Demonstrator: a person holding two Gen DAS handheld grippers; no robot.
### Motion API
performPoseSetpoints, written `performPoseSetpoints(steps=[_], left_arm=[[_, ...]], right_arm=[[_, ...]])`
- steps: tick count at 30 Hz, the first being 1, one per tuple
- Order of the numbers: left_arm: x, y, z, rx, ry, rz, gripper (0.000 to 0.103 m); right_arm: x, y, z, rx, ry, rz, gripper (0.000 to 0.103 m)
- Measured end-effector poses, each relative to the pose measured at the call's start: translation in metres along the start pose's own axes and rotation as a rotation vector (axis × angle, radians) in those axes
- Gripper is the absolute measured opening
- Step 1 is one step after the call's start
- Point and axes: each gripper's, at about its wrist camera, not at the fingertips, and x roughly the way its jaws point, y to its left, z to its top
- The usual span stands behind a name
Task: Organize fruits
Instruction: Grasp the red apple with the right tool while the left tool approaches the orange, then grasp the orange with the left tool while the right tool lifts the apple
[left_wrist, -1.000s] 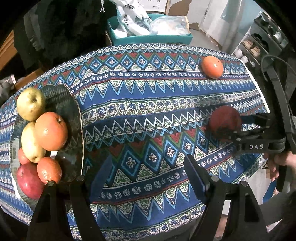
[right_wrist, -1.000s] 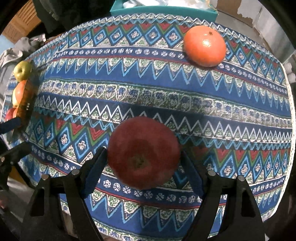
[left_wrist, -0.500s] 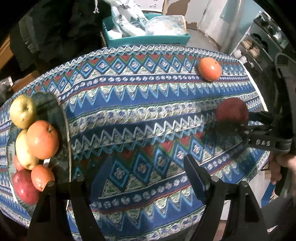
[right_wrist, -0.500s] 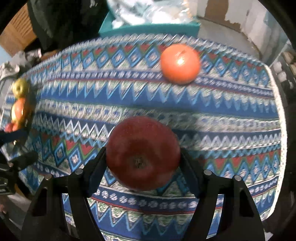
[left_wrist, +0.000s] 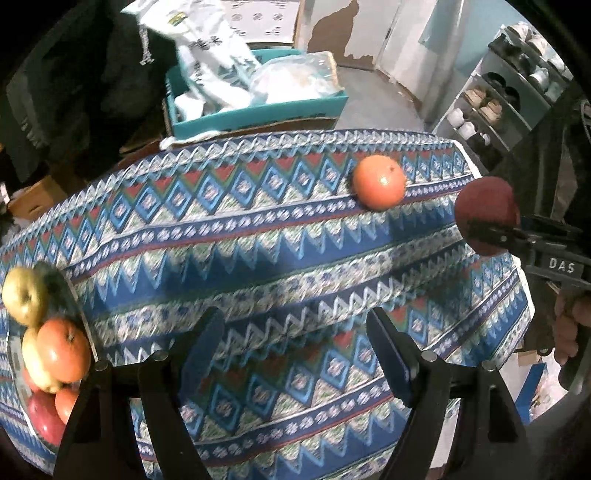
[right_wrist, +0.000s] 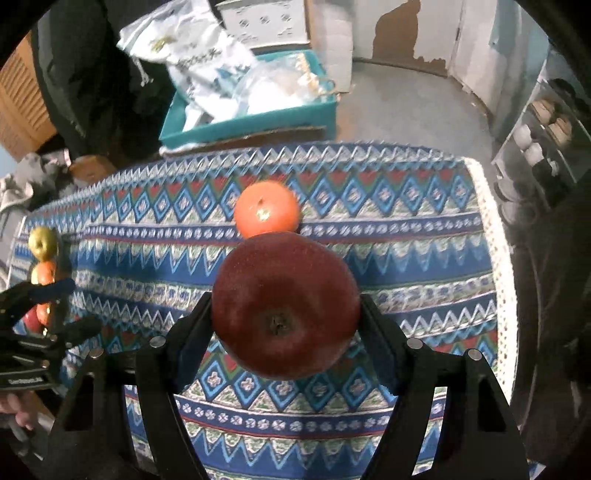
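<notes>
Scanning edges: we see the patterned tablecloth (right_wrist: 424, 266) bare around the orange (right_wrist: 266, 208), toward 12 o'clock.
Change: our red apple (right_wrist: 286, 304) has risen off the cloth since a second ago.
Right gripper (right_wrist: 286, 314): clamped on the apple, both pads pressing.
Left gripper (left_wrist: 295, 350): apart, empty.
Fruit plate (left_wrist: 70, 295): 9 o'clock.

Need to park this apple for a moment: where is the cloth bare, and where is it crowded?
The patterned tablecloth is bare across its whole middle, between the fruit plate at its left end and the lone orange near the far right corner. The near strip under the open left gripper is bare too. The plate is crowded with apples and oranges.
</notes>
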Motion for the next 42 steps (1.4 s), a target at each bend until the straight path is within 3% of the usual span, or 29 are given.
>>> performPoseSetpoints(steps=[10,14,23,42], left_arm=[[0.014,-0.038,0.048,0.052,-0.019,-0.016,0.081],[0.026,-0.054,0.064,0.063,-0.033,-0.020,0.088],[0.073,-0.083,0.086,0.111,-0.004,-0.017,0.088],[0.147,-0.091,0.114,-0.008,0.059,-0.067,0.088]], right_arm=[[-0.007,-0.034,0.033,-0.043,-0.004,-0.016,0.075],[0.003,-0.047,0.040,-0.042,0.000,-0.022,0.075],[0.033,-0.066,0.040,0.013,0.004,0.004,0.075],[0.062,-0.098,0.045,0.085,0.012,-0.012,0.075]])
